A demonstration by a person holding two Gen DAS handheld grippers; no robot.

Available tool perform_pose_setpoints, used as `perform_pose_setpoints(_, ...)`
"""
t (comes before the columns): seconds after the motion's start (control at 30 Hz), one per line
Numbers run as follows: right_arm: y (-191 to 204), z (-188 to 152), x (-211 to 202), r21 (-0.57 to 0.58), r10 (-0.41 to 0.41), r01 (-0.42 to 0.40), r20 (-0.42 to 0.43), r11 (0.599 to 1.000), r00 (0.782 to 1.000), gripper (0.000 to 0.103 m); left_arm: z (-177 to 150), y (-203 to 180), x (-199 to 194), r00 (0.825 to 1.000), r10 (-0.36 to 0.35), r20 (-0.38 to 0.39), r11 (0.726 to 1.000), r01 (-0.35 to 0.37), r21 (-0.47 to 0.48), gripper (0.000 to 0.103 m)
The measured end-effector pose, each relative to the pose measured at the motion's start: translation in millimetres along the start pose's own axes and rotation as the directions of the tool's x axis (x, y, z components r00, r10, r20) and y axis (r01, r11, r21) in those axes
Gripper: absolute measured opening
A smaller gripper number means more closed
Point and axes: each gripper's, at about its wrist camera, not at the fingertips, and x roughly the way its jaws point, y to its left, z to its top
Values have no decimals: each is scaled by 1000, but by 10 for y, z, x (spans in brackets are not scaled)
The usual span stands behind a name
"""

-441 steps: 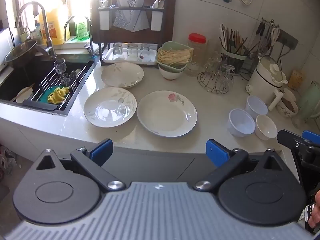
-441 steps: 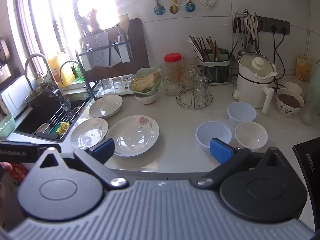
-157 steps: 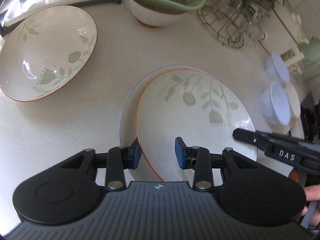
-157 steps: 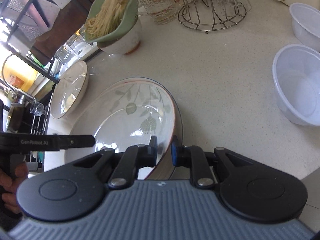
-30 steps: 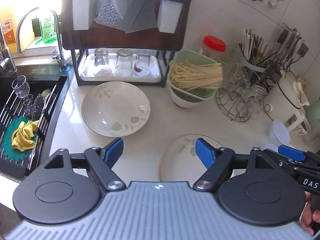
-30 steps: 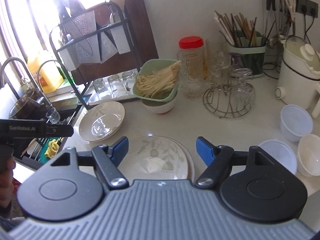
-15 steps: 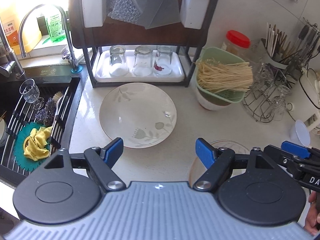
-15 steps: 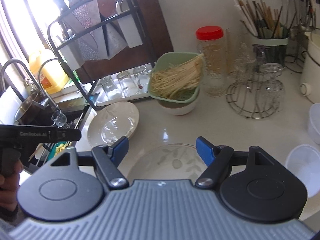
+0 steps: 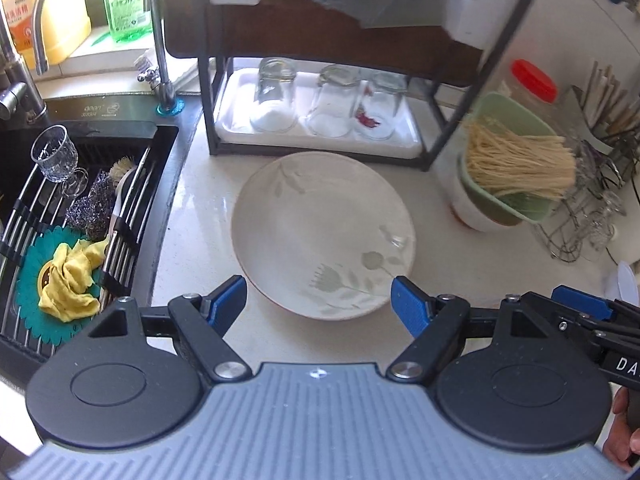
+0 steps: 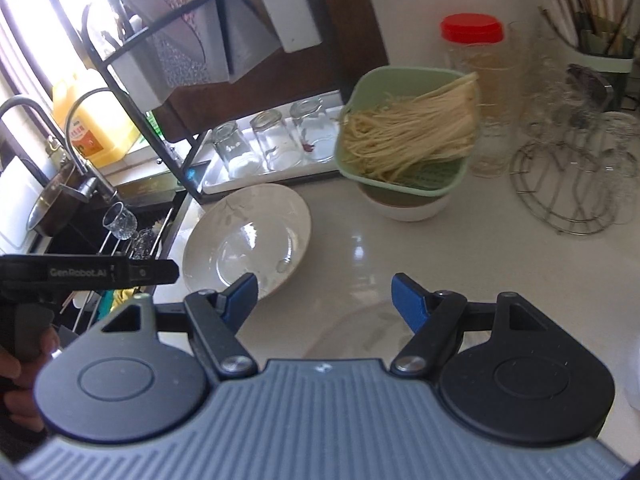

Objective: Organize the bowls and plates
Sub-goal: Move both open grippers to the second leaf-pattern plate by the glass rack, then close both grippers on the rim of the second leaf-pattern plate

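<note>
A cream leaf-patterned plate [image 9: 320,232] lies on the white counter in front of the dish rack; it also shows in the right wrist view [image 10: 248,236]. My left gripper [image 9: 320,304] is open and empty, just before the plate's near rim, its fingers either side of it. My right gripper [image 10: 324,296] is open and empty, to the right of that plate. The stacked plates [image 10: 360,332] lie just beyond and below it, mostly hidden. The right gripper's tip [image 9: 580,308] shows at the left view's right edge.
A black sink [image 9: 72,208] with a rack, glass and yellow cloth is at the left. A dish rack with upturned glasses [image 9: 324,108] stands behind the plate. A green noodle basket on a white bowl [image 10: 404,152], a wire stand [image 10: 572,188] and a red-lidded jar [image 10: 472,52] stand at the right.
Both grippers have moved forward and left toward the single plate by the rack. The stacked plates have slid out of the left view. Both stay open.
</note>
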Motion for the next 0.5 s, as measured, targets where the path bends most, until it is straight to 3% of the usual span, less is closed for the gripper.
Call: perform_pose_setpoints(0.5, 324, 304, 930, 51, 3, 5, -162, 999, 987, 72, 380, 561, 734, 996, -25, -83, 1000, 23, -21, 83)
